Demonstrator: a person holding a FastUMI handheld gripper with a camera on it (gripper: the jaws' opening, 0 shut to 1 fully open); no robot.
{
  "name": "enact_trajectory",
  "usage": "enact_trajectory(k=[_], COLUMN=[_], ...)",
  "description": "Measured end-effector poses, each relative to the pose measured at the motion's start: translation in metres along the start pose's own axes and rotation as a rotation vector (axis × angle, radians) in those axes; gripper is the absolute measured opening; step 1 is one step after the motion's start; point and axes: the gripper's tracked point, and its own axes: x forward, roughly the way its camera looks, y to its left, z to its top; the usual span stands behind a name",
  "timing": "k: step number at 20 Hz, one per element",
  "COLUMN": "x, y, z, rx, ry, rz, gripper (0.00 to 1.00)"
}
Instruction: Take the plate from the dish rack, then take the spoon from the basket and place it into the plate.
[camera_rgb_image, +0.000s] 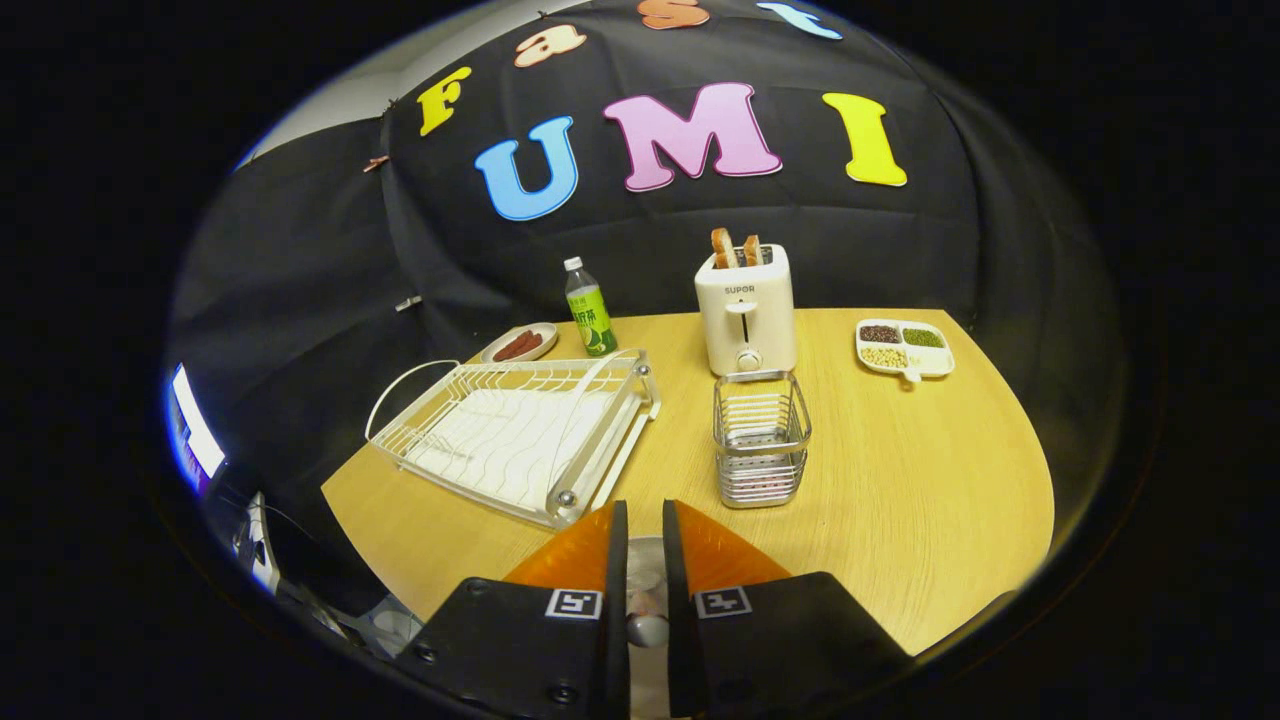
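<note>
- A round pale wooden desk (900, 480) stands against black cloth booth walls.
- The toaster (746, 310) reads "SUPOR".
- The hand-held gripper (643, 530) has its orange fingers nearly together, with something pale and blurred in the gap between them, unclear whether gripped.
- The dish rack (520, 430) lies just ahead of the fingers, the basket (760, 440) beside it.

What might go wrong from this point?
The orange claw has its fingers nearly together around something pale I cannot identify; a loose hold might drop it. The silver wire basket stands just ahead of the fingers, and a corner of the white wire dish rack lies close beside them, so a careless swing might knock either.
</note>
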Motion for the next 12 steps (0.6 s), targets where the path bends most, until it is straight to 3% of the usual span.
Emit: enact_trajectory(k=[10,12], x=[-0.004,-0.003], y=[-0.012,-0.018], z=[-0.01,-0.004], rx=[0.034,0.048], ry=[0.046,0.035], rz=[-0.003,-0.016], gripper=[0.21,0.51])
